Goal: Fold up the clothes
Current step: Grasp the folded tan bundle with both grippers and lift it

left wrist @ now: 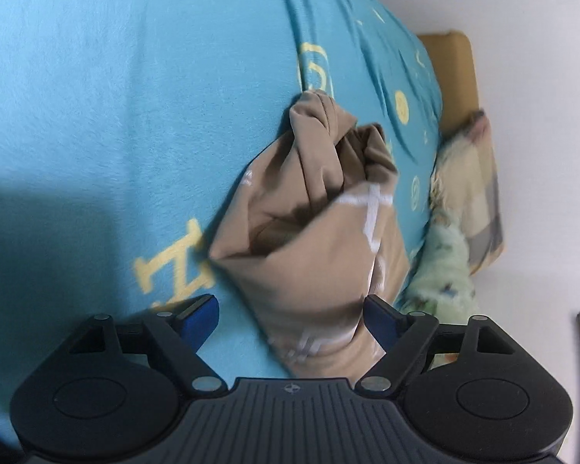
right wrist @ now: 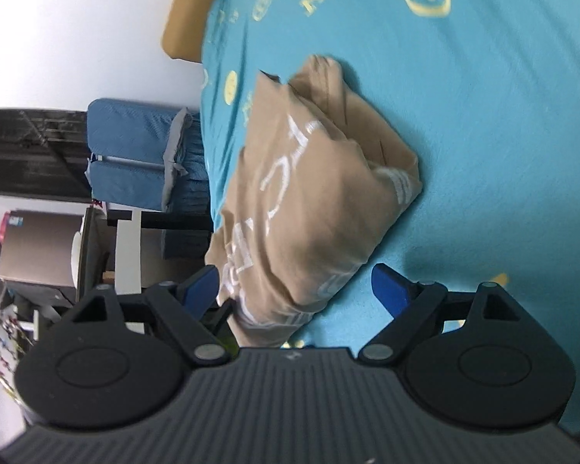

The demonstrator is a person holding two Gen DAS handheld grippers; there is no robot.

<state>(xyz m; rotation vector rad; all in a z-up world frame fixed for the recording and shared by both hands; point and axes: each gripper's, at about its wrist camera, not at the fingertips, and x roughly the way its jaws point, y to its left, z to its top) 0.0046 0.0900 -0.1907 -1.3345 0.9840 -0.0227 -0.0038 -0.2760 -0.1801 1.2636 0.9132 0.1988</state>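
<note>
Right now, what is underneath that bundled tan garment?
The tan garment lies on a turquoise bed sheet printed with yellow symbols. The sheet directly beneath the garment is covered, so anything tucked under or inside its folds cannot be seen.

Left gripper (left wrist: 290, 309) spread wide, tan garment (left wrist: 313, 208) bunched on teal blanket (left wrist: 96, 96).

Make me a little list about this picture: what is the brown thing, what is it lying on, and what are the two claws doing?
brown thing: tan shirt with white print, bunched up, not folded flat
lying on: blue blanket with yellow symbols
left claw: open, shirt between its fingers, not pinched
right claw: open, shirt between its fingers, not pinched
beside the bed: white wall
</note>
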